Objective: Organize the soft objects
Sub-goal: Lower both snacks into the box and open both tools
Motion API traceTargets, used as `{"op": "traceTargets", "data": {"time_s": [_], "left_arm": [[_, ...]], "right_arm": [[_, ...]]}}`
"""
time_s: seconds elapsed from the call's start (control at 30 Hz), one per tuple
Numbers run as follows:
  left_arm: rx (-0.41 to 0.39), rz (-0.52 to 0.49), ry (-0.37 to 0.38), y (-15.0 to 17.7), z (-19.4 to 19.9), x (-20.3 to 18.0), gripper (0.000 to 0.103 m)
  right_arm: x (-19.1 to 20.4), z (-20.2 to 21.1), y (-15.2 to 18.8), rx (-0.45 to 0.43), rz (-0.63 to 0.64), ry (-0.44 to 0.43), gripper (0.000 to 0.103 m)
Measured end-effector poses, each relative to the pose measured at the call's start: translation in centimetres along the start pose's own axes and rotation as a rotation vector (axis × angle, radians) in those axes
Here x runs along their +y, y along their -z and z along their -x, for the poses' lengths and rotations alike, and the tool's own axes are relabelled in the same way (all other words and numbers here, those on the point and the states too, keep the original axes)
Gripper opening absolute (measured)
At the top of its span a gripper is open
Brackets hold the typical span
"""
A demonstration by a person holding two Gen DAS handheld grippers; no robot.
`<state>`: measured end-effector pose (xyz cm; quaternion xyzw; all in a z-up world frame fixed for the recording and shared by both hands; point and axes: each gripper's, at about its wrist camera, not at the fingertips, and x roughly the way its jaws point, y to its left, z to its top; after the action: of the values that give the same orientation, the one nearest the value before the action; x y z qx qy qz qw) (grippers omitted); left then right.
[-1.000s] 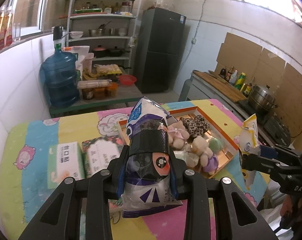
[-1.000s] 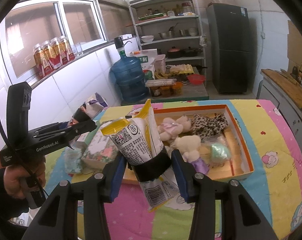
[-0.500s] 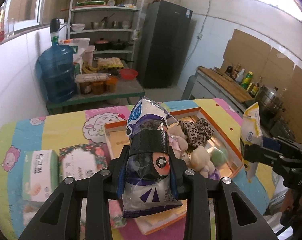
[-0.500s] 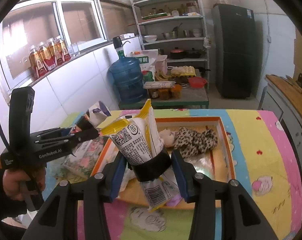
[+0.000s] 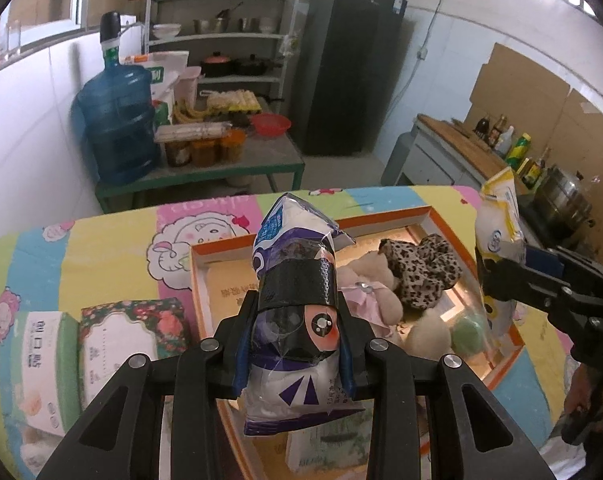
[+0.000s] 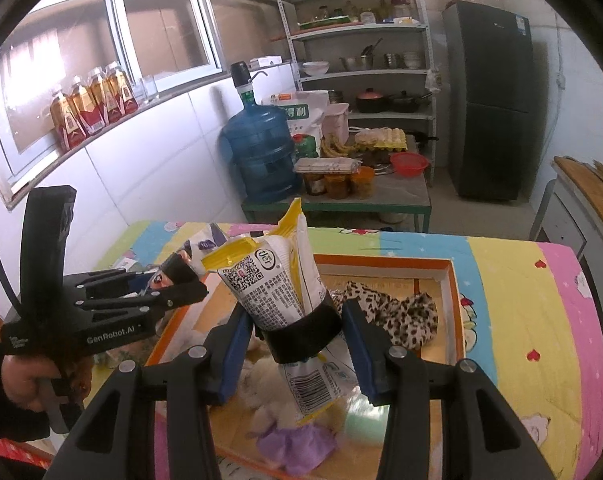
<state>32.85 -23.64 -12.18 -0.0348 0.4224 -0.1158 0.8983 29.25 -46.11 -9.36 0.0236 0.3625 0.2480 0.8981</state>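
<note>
Inside orange tray (image 5: 397, 216) — plush toys (image 5: 385, 292) | leopard-print plush (image 6: 397, 312)

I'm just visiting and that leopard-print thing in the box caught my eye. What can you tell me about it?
The leopard-print thing is a soft, fuzzy-looking plush, tan with dark spots. It lies limp and crumpled inside the orange-rimmed box, toward its far end, with pale plush toys pressed against one side. Neither tool is gripping it. Whether it is a toy or a piece of cloth is unclear.
</note>
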Motion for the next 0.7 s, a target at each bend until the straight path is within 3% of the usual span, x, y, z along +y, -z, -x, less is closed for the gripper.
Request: {"op": "traceTargets", "data": {"time_s": [0.7], "left_arm": [[0.125, -0.008, -0.048, 0.0, -6.0, 0.0, 0.035]], "right_arm": [[-1.1, -8.0, 0.7, 0.188, 0.037, 0.045, 0.047]]}}
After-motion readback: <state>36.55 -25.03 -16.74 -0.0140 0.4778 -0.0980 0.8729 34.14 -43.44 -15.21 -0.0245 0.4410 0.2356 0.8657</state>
